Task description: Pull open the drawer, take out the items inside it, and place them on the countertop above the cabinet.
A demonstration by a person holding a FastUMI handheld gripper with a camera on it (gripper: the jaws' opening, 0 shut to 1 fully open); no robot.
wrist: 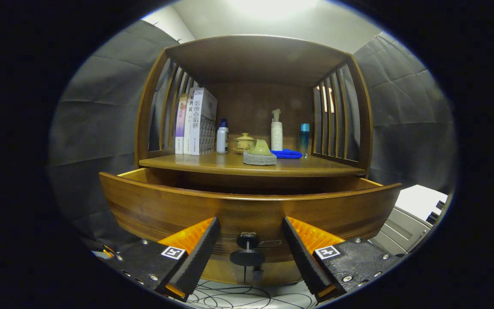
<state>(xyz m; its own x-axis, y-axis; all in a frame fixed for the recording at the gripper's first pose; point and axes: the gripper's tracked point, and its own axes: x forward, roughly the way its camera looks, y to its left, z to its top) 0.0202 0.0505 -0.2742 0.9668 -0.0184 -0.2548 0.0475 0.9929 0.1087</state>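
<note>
Drawer point(247, 206) pulled out, lower centre of frame, long axis left-right, front facing camera. Knob point(247, 249) sits between gripper point(250, 231) fingers, which are spread apart, untouching. Countertop point(315, 167) above, mid-frame.

Grey cloth walls point(97, 111) hang behind; a bright ceiling light point(272, 6) glows above; cables point(238, 298) cross the floor.

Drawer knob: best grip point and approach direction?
Grip the dark round knob on the drawer front, closing on its narrow stem behind the disc so the disc stops slip. Come straight in from the front: the open tool already has a finger on each side of the knob, neither touching it.
</note>
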